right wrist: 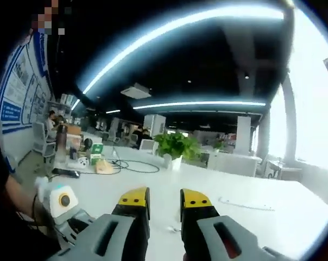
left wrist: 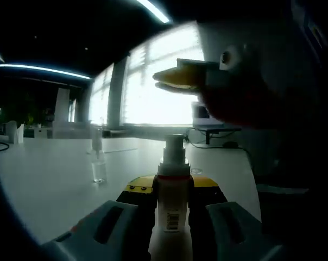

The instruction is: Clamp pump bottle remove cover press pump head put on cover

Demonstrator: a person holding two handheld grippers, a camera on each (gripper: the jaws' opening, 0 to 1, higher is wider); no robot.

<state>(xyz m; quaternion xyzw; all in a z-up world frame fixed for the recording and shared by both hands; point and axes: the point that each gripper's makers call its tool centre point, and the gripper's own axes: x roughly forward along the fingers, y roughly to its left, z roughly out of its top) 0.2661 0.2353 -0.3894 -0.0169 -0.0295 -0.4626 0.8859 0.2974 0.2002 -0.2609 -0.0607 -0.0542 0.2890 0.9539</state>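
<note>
While the left claw (left wrist: 172,209) grips the pump bottle (left wrist: 170,204) low in the centre of the left gripper view, its yellow-tipped jaws pressed against the bottle's sides, the clamping step looks done. The pump head (left wrist: 174,148) stands bare at the top of the bottle, so the cover seems to be off already; a small clear piece (left wrist: 98,163) standing on the table (left wrist: 50,179) at left centre may be that cover, though it is too blurred to be sure. In the upper right of that view the right claw (left wrist: 181,79) hangs above the pump head, apart from it, with a dark sleeve (left wrist: 245,103) behind. Pressing the head and replacing the cover appear to be left. In the right gripper view the right claw (right wrist: 164,202) holds nothing, jaws close with a narrow gap. Beyond it sit a potted plant (right wrist: 175,145), cables (right wrist: 128,165) and desk clutter, none blocking the way.
</note>
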